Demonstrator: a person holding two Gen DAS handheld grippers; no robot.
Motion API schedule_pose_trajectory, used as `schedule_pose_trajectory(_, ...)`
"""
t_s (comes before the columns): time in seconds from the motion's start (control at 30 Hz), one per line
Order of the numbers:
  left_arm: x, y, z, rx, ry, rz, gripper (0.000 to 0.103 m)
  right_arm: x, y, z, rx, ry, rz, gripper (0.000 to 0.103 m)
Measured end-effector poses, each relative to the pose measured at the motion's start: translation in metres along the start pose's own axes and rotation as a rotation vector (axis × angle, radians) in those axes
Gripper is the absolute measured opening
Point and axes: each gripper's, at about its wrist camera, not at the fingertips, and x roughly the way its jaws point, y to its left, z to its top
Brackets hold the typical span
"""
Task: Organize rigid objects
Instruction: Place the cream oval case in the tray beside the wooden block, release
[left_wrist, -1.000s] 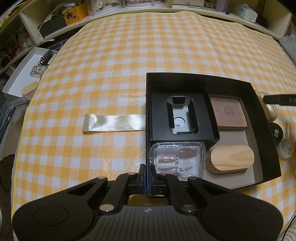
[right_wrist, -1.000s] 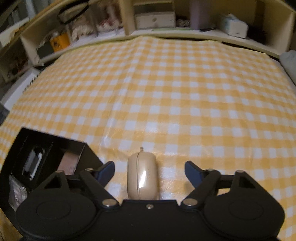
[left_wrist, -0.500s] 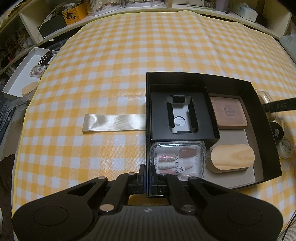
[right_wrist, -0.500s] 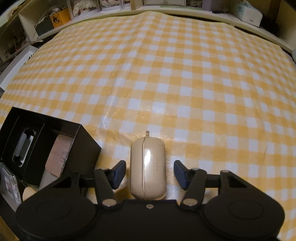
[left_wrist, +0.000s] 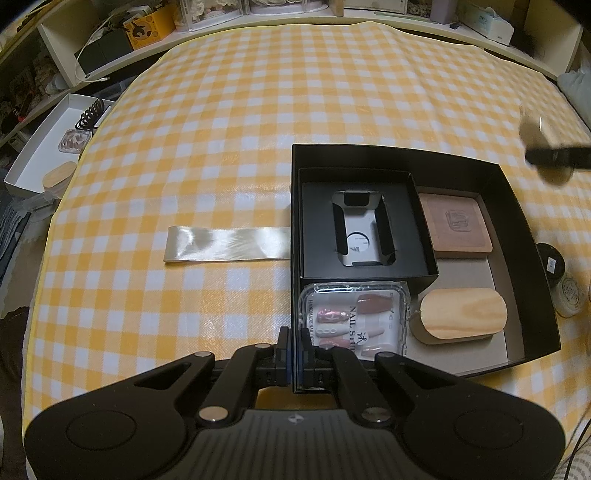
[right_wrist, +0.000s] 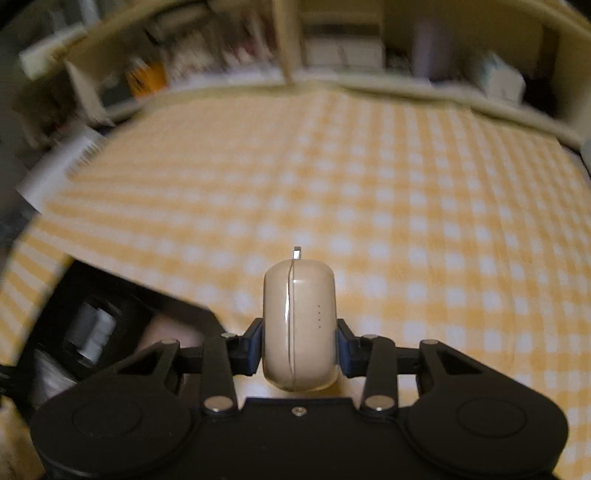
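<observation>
A black box stands on the checked cloth. Inside lie a smaller black box with a grey holder, a brown pad, a clear nail case and an oval wooden piece. My left gripper is shut on the box's near left wall. My right gripper is shut on a beige oval case, held above the cloth to the right of the box. In the left wrist view it shows blurred at the far right.
A cream ribbon lies flat left of the box. Two small round jars stand just right of it. A white tray with small items stands off the table's left edge. Shelves ring the far side.
My right gripper has closed on the beige case and lifted it off the cloth; its view is blurred by motion. My left gripper has stayed clamped on the box wall.
</observation>
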Motion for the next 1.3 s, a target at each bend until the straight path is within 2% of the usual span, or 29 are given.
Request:
schedule_pose_trajectory(0.1,0.0,0.0,0.0,0.0,0.0,0.0,0.003,-0.016,0.026,0.004,-0.127,-0.058,0.08,0.04)
schedule_pose_trajectory(0.2,0.001,0.0,0.0,0.001,0.0,0.0,0.003,-0.019,0.061,-0.005,-0.303,-0.047,0.132,0.04)
schedule_pose_trajectory(0.3,0.002,0.0,-0.001,0.0,-0.001,-0.001,0.003,-0.004,0.092,-0.022,-0.505,0.002,0.123,0.04)
schedule_pose_trajectory(0.4,0.002,0.0,-0.001,0.0,-0.001,-0.002,0.003,0.011,0.11,-0.04,-0.65,0.071,0.116,0.04)
schedule_pose_trajectory(0.5,0.001,0.002,-0.001,-0.002,-0.004,-0.005,0.003,0.019,0.121,-0.055,-0.752,0.119,0.118,0.04)
schedule_pose_trajectory(0.6,0.001,0.003,-0.001,-0.001,-0.004,-0.004,0.003,0.022,0.126,-0.062,-0.812,0.131,0.105,0.04)
schedule_pose_trajectory(0.67,0.001,0.003,-0.001,-0.001,-0.004,-0.004,0.003,0.026,0.125,-0.065,-0.826,0.143,0.112,0.04)
schedule_pose_trajectory(0.83,0.001,0.004,0.0,-0.001,-0.005,-0.004,0.003,0.023,0.118,-0.063,-0.786,0.186,0.19,0.041)
schedule_pose_trajectory(0.87,0.0,0.004,0.0,-0.002,-0.005,-0.006,0.003,0.022,0.116,-0.061,-0.77,0.187,0.194,0.043)
schedule_pose_trajectory(0.93,0.0,0.004,0.0,0.0,-0.005,-0.004,0.004,0.015,0.114,-0.056,-0.726,0.17,0.203,0.056)
schedule_pose_trajectory(1.0,0.001,0.004,0.001,0.0,-0.005,-0.004,0.004,0.009,0.109,-0.047,-0.666,0.158,0.237,0.056)
schedule_pose_trajectory(1.07,0.001,0.004,0.0,-0.001,-0.004,-0.005,0.004,0.004,0.104,-0.039,-0.619,0.144,0.246,0.053)
schedule_pose_trajectory(1.13,0.001,0.004,0.0,-0.001,-0.004,-0.004,0.004,0.002,0.1,-0.032,-0.564,0.135,0.237,0.045)
schedule_pose_trajectory(1.3,0.001,0.004,0.0,-0.002,-0.004,-0.005,0.004,0.006,0.094,-0.024,-0.429,0.165,0.24,0.033)
